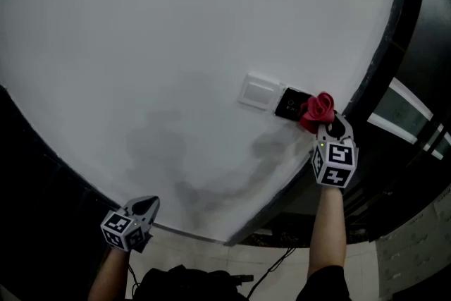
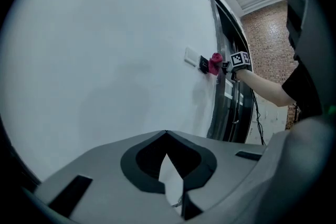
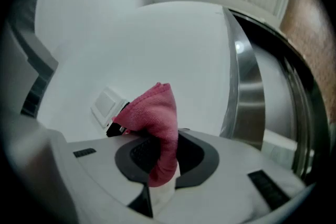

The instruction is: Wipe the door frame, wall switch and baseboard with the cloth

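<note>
Here we are at the wall switch (image 1: 258, 91), a white plate on the pale wall (image 1: 162, 39) with a dark panel (image 1: 290, 103) just beside it on the door side. The right tongs (image 1: 330, 125) are pinching the cloth (image 1: 318, 109), and its bunched end sits on the far edge of that dark panel, between the switch and the door frame (image 1: 384, 53). This reads as the switch step, with the wipe landing beside the white plate, not on it. The next move calls for a slide of the cloth back across the dark panel onto the switch face, light enough not to flip anything. After that, I'd say, comes the frame just beyond the switch, then the baseboard, which I can't pick out for certain here. The cloth is pinkish red with a fine weave. It is folded into a soft peak, with one tail running down between the jaws, and it looks dry and limp. The left tongs (image 1: 144, 206) hang well away from the switch, down and to its left. Their jaws are pressed together on nothing.
</note>
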`<act>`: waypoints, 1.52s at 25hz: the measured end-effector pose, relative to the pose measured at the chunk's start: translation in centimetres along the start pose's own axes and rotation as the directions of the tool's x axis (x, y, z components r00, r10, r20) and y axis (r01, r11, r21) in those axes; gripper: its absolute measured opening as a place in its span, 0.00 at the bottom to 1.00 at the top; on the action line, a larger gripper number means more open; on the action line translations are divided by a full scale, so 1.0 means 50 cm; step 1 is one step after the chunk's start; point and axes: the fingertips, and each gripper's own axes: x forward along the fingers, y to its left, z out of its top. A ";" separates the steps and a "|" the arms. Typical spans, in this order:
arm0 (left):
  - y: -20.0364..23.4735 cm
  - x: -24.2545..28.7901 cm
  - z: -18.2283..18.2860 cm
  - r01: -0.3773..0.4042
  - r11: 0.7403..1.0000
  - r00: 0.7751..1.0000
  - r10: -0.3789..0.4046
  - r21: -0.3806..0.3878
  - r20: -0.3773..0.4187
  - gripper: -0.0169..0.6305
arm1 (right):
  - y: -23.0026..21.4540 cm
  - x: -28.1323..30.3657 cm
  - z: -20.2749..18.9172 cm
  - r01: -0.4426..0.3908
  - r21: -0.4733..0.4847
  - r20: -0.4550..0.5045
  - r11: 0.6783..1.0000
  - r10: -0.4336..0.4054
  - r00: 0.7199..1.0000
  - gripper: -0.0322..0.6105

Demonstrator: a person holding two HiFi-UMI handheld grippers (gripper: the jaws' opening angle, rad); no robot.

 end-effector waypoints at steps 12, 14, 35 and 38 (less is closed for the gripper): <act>0.025 -0.021 -0.026 0.000 0.999 1.000 0.000 -0.039 -0.005 0.01 | 0.161 0.060 0.033 0.144 -0.803 0.049 0.578 -0.177 0.983 0.14; 0.040 -0.027 -0.031 -0.013 0.999 1.000 0.013 -0.039 -0.015 0.01 | 0.169 0.055 0.021 0.146 -0.791 0.052 0.594 -0.172 0.984 0.14; 0.036 0.008 -0.026 0.019 0.998 1.000 -0.020 -0.053 -0.008 0.01 | 0.215 0.045 -0.052 0.055 -0.774 -0.013 0.630 -0.103 0.995 0.14; 0.036 0.002 -0.029 0.035 0.998 0.999 -0.036 -0.051 -0.013 0.01 | 0.225 0.039 -0.072 -0.038 -0.685 -0.101 0.727 -0.043 0.994 0.14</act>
